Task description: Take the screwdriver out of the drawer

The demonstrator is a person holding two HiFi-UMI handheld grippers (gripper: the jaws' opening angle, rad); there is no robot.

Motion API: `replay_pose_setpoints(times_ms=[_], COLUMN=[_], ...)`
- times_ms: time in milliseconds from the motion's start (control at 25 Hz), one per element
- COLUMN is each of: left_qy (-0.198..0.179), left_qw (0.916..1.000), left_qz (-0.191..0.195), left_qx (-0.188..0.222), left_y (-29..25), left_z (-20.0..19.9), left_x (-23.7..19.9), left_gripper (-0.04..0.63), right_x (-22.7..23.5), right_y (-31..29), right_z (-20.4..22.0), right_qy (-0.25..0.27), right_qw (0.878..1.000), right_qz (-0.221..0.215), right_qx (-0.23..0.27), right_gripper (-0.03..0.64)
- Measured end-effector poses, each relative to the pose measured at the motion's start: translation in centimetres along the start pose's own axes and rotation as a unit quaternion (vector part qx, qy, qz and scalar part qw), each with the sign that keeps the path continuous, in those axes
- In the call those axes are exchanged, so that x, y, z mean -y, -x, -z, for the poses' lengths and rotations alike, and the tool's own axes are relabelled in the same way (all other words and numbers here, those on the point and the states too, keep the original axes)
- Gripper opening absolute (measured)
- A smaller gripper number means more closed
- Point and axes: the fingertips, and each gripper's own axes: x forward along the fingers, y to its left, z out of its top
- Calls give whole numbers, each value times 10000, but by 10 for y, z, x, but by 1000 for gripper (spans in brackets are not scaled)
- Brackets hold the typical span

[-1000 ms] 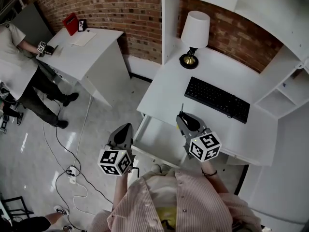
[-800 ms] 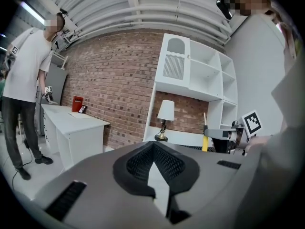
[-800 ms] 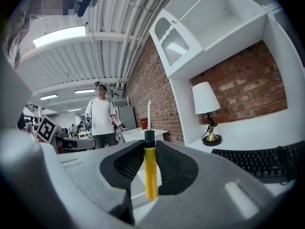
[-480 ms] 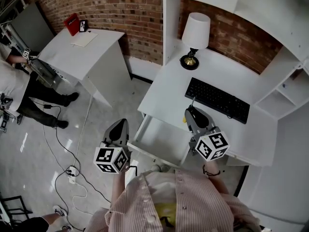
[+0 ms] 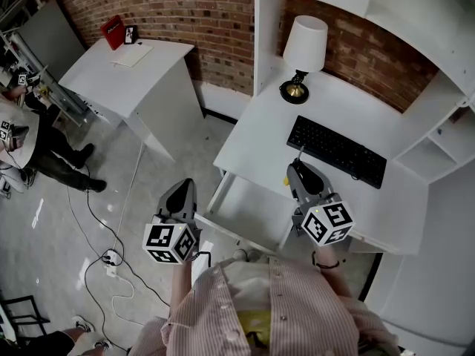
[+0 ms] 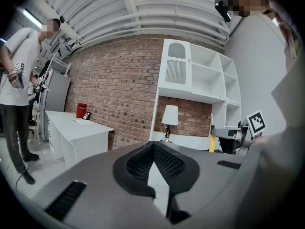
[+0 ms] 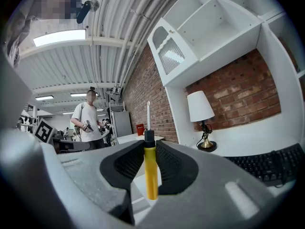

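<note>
Pinching screwdriver (image 7: 151, 171) upright, right gripper (image 7: 149, 149); head view barely shows it

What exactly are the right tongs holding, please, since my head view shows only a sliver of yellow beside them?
Observer: The right gripper view shows the right tongs shut on a screwdriver, its yellow handle clamped between the pads.
Operator: Thank you. Which way does it point?
Observer: It stands upright, with the black collar just above the pads and the metal shaft pointing up.
Operator: And is anything in the left tongs?
Observer: No. The left gripper view shows the left tongs shut, tips touching, with nothing between them.
</note>
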Motion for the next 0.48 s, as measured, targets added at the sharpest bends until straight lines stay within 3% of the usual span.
replay_pose_setpoints(times_ms=[480], left_qy=[49], left_qw=[10000], left_qz=[-49], left_qx=[-63], left_y=[2], left_z=[2], left_x=[-2], left_gripper=[0], right_x=[5], right_y=[3], right_z=[4], right_qy=[-73], right_qw=[9999], right_qz=[77], right_qx=[-45], right_gripper=[80])
